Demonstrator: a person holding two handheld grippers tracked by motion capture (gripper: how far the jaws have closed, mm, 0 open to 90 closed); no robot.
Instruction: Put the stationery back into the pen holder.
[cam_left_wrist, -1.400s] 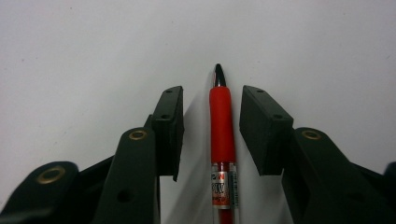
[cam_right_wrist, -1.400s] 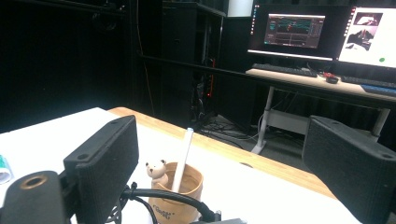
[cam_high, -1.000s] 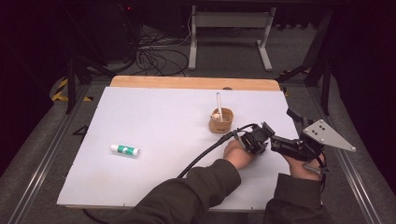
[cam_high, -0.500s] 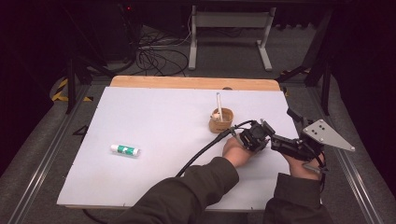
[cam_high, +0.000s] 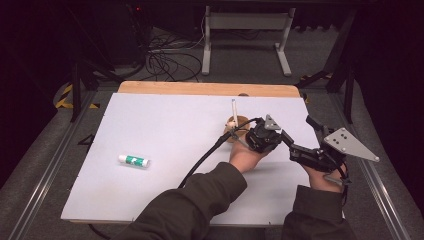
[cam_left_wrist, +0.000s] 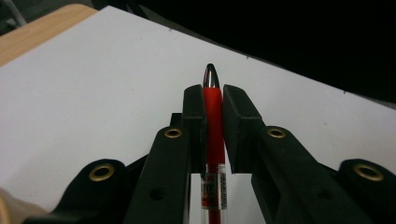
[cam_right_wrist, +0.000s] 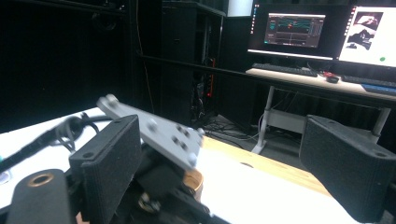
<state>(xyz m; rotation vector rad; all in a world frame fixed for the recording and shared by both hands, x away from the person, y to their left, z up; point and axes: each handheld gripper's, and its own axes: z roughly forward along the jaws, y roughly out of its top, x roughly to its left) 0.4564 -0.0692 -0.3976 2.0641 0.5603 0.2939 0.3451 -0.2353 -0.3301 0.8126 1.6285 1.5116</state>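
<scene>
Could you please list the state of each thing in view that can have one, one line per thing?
Left hand-held gripper: shut on the red pen, above the white sheet.
Red pen: clamped between the jaws, metal tip poking out past them.
Right hand-held gripper: open, nothing between its jaws.
Wooden cup: upright on the sheet, one white pen standing in it.
Glue stick: lying on its side, capped, apart from both hands.

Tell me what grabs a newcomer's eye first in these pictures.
The red pen clamped between the left gripper's black jaws, silver tip forward, stands out at once. On the white table sit a small wooden cup with a white stick standing in it, and far left a lone glue stick. The right gripper gapes open.
</scene>
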